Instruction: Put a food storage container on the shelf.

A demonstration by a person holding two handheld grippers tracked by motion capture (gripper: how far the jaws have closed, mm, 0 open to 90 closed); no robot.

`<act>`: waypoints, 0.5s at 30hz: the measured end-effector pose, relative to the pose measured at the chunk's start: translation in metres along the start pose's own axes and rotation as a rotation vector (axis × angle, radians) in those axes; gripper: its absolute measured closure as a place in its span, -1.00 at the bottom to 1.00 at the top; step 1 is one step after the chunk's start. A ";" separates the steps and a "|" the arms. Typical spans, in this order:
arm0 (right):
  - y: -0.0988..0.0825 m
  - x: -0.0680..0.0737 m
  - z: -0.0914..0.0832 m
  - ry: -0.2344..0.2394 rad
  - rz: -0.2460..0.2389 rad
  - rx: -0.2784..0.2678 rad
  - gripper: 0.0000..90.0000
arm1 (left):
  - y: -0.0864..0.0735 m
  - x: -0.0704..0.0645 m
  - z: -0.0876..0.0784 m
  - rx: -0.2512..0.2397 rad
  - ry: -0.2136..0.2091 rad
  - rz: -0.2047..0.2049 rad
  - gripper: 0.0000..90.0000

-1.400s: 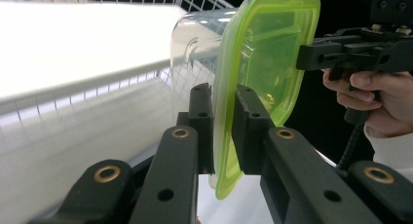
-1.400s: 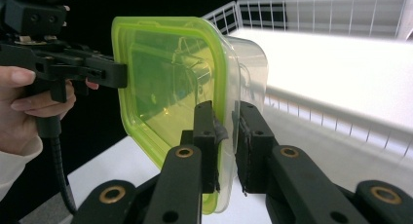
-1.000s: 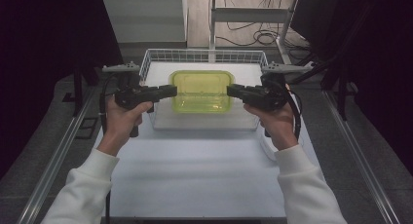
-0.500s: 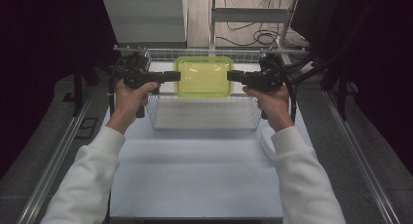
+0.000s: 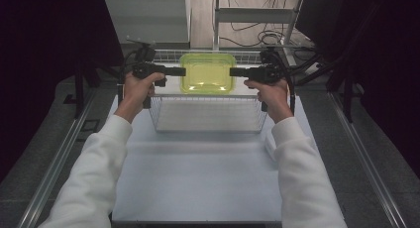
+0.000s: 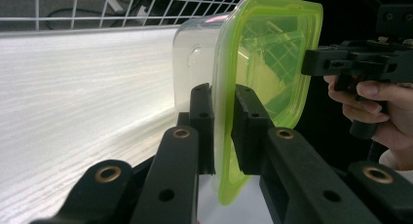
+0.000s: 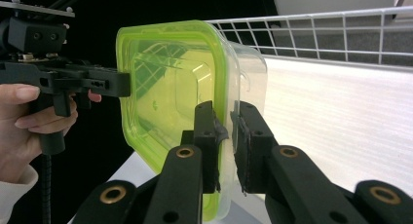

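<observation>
The left gripper (image 5: 179,71) is pinched tight on the left edge of the green box (image 5: 207,73). In the left gripper view, its two black jaws squeeze the green lid rim between them. The box is up in the air, over the far side of the white wire basket (image 5: 208,111), close to the basket's back rail. Nothing is under it but the basket floor. The right gripper (image 5: 234,72) is pinched tight on the right edge of the box, the same way. So the box hangs between the two hands like a tray.

What could go wrong? Each gripper only bites a thin strip of rim. I think the lid could pop off the clear tub if it is not snapped on well, and then the tub would drop into the basket. If one hand goes faster than the other, the box could twist and slip out of a grip. If the hands pull apart, the rim could slide free. If the box goes down too soon, I think it could bump the back rail of the basket.

The box lies flat, with its green lid on top and its clear tub below. Its long way runs from left to right, from one gripper to the other. Its short way runs from the person toward the far wall.
</observation>
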State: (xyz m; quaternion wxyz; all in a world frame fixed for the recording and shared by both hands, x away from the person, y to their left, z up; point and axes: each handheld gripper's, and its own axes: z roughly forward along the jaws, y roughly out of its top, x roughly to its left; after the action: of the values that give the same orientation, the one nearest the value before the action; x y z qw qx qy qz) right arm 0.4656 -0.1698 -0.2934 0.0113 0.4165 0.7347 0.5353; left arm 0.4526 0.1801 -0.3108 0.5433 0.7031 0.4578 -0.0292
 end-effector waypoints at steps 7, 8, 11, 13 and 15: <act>0.006 -0.013 0.012 -0.003 0.052 0.035 0.78 | 0.004 0.018 0.010 0.022 -0.011 -0.054 0.79; 0.006 -0.015 0.014 -0.004 0.061 0.037 0.78 | 0.005 0.021 0.013 0.023 -0.012 -0.073 0.79; 0.007 -0.023 0.020 0.007 0.098 0.030 0.78 | 0.006 0.025 0.015 0.011 -0.019 -0.103 0.79; 0.007 -0.027 0.022 0.009 0.112 0.024 0.78 | 0.010 0.026 0.017 0.015 -0.013 -0.104 0.79; 0.007 -0.030 0.024 0.013 0.127 0.026 0.77 | 0.013 0.027 0.019 0.024 -0.002 -0.119 0.79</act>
State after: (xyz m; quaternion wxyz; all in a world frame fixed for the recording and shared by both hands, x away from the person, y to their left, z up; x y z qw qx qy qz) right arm 0.5011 -0.1696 -0.3108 -0.0331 0.4590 0.7138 0.5279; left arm 0.4860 0.1817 -0.3232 0.5327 0.6812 0.4976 -0.0676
